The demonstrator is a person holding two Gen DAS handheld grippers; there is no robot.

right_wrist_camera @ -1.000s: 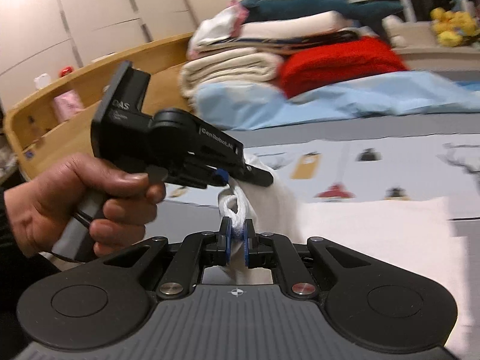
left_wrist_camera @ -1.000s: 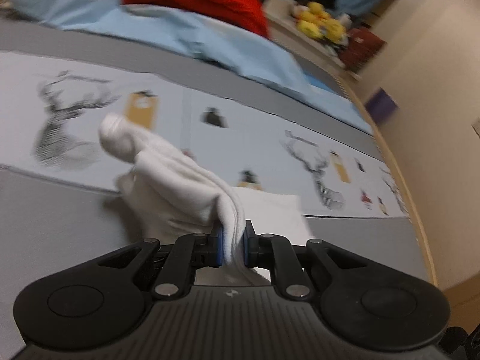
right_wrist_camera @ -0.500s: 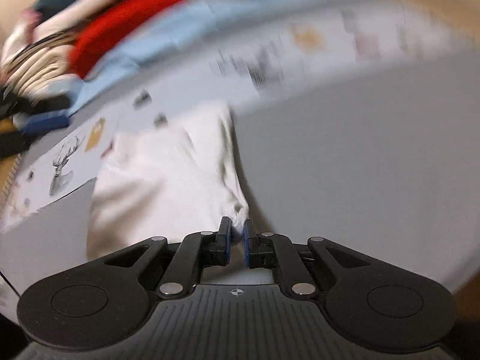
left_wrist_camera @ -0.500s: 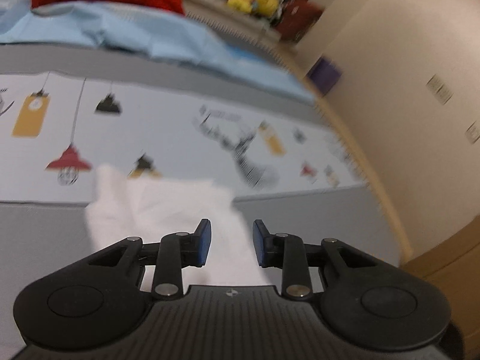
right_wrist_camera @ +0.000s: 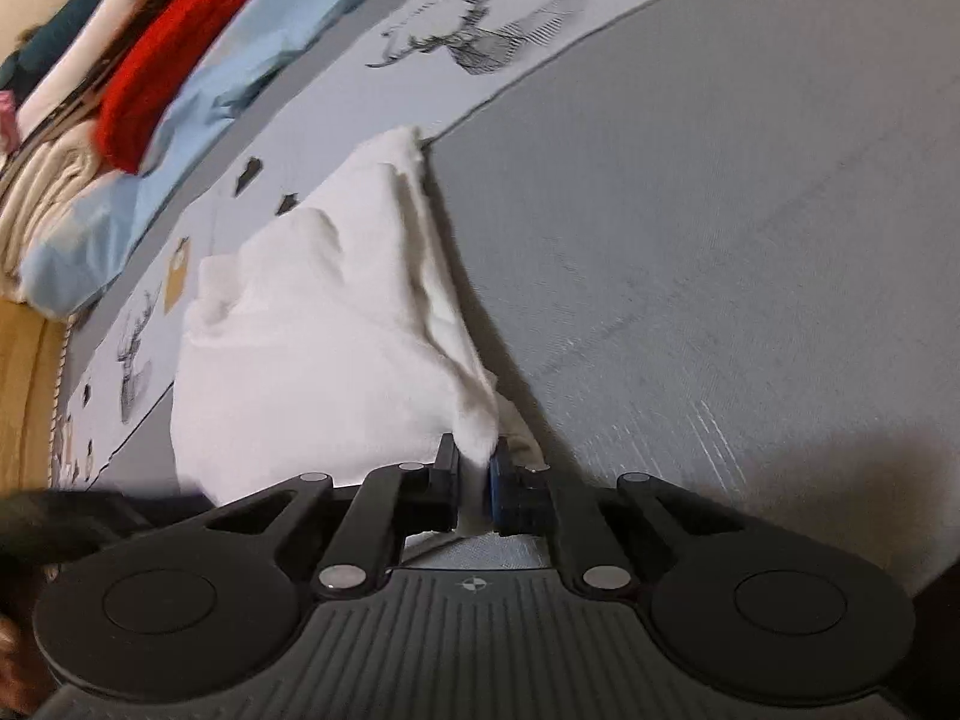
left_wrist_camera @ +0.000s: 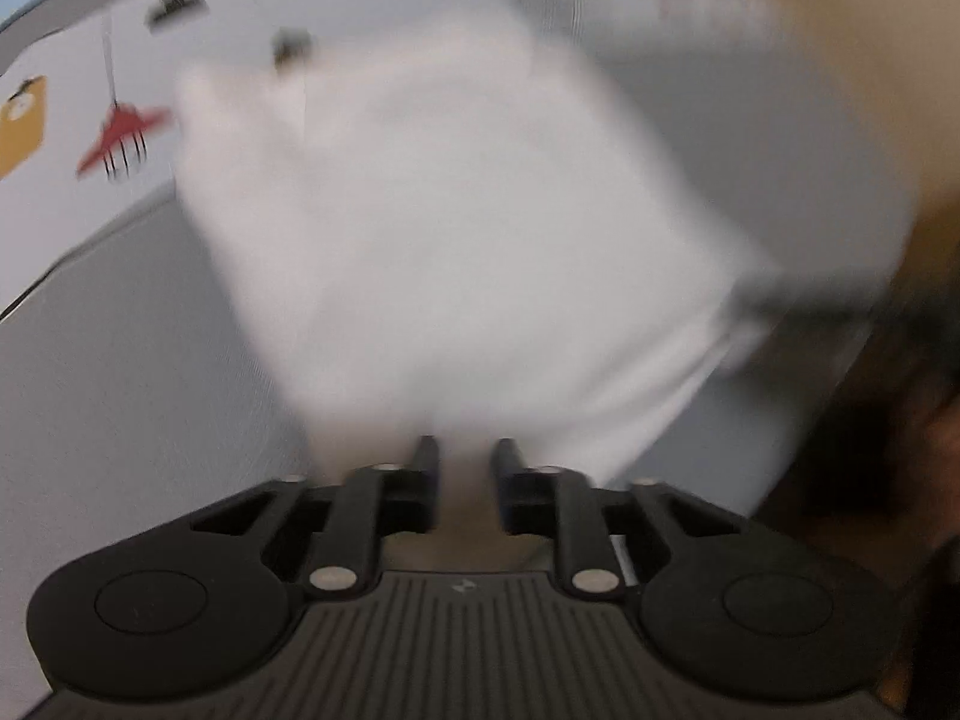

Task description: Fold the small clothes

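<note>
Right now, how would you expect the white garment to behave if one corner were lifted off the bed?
Probably floppy: the white garment bunches into soft folds where the right gripper pinches its corner. Likely light, since it puffs up unsupported. Its fuzzy surface suggests it won't slip easily.

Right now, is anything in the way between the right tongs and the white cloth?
No. The right tongs are already pinching a corner of the white cloth, which lies on the grey bedsheet. Nothing visible sits between them.

Right gripper (right_wrist_camera: 475, 468) fingers (right_wrist_camera: 447, 456) pinched on white garment's (right_wrist_camera: 312, 324) corner over grey bedsheet (right_wrist_camera: 720, 228).
</note>
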